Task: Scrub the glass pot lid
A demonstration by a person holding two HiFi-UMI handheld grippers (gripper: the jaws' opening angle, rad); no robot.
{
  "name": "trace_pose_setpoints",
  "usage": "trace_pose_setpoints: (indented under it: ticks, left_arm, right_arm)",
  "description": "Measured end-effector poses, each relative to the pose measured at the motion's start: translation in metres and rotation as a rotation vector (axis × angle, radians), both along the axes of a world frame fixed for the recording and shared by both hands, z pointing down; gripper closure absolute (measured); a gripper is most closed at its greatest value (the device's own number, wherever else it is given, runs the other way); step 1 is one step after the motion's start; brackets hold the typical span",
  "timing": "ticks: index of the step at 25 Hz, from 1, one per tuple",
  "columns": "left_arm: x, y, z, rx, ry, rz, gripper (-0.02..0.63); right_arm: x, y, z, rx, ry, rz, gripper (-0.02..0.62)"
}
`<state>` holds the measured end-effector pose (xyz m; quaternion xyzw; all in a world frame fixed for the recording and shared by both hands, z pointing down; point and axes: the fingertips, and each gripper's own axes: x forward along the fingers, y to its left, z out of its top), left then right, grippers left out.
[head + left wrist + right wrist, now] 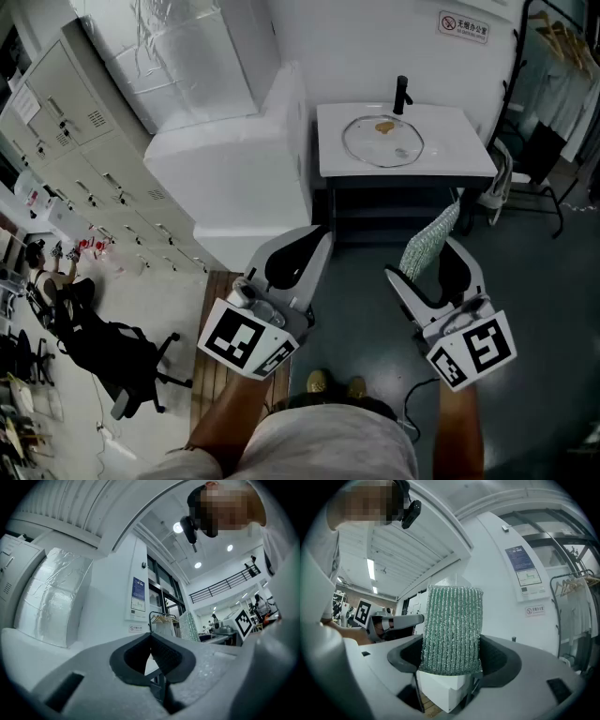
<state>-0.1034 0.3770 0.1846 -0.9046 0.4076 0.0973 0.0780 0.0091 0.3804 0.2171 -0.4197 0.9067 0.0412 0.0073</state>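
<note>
Two grippers are held out level in front of the person, side by side and well apart. The left gripper (298, 246) (151, 656) has its jaws closed together with nothing between them. The right gripper (427, 264) (451, 662) has its jaws clamped on a green scouring pad (429, 240) (452, 630). The pad is a ribbed, glittery knit piece, gripped near its lower edge. In the right gripper view most of it stands upright above the jaws.

Beyond both grippers, across a stretch of dark floor, stands a white washbasin (469, 141) on a dark stand, with a black tap (401, 94) at its back edge. The glass lid (367, 150) lies flat on the basin top, just in front of the tap. A yellowish-brown smear (384, 125) shows on it. Neither gripper is near the lid.

Left of the basin and touching it is a big white block (234, 159), with grey lockers (66, 112) further left. A black office chair (103, 347) stands at the lower left, and a clothes rack (553, 37) with hangers stands at the far right.
</note>
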Motion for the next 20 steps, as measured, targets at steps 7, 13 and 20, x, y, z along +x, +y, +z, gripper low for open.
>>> trace_pose_setpoints:
  ticks: [7,13,20]
  left_arm:
    - [-0.005,-0.006,0.003,-0.004,0.005,0.006,0.591]
    - [-0.015,-0.017,0.006,-0.011,0.013,0.010,0.591]
    - [-0.035,-0.043,0.010,-0.014,0.020,0.025,0.591]
  right_arm:
    - [-0.005,-0.005,0.002,-0.001,0.009,0.006,0.247]
    - [-0.010,-0.015,0.004,-0.024,-0.018,0.015,0.247]
    - [-0.020,-0.037,0.005,-0.042,-0.028,0.059,0.247]
